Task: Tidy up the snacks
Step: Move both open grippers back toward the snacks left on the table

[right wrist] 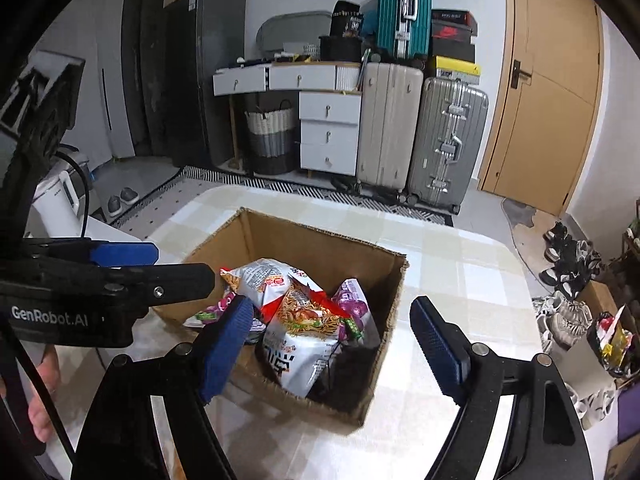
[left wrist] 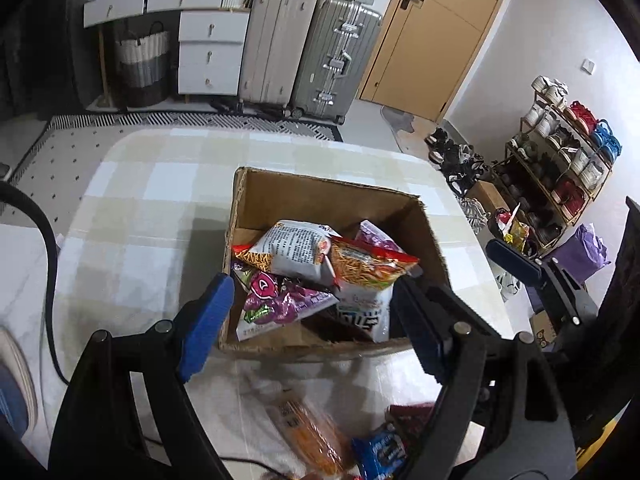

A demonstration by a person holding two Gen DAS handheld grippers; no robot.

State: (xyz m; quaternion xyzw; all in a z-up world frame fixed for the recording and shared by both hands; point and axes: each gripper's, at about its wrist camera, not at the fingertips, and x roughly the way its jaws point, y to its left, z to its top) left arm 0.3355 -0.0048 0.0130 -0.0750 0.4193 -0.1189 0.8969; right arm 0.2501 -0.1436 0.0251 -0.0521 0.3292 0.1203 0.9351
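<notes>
Tabletop packets (left wrist: 320,432) only left-view.

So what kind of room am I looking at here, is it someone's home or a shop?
Most likely a lived-in home, perhaps an entryway or living area. Suitcases stand against the wall by a white drawer unit, a shoe rack sits near the wooden door, and the cardboard box of snacks rests on a checked tablecloth.

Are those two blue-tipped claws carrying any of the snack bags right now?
No. The left gripper and the right gripper both stand open with nothing between their pads; the snack bags lie in the cardboard box.
</notes>
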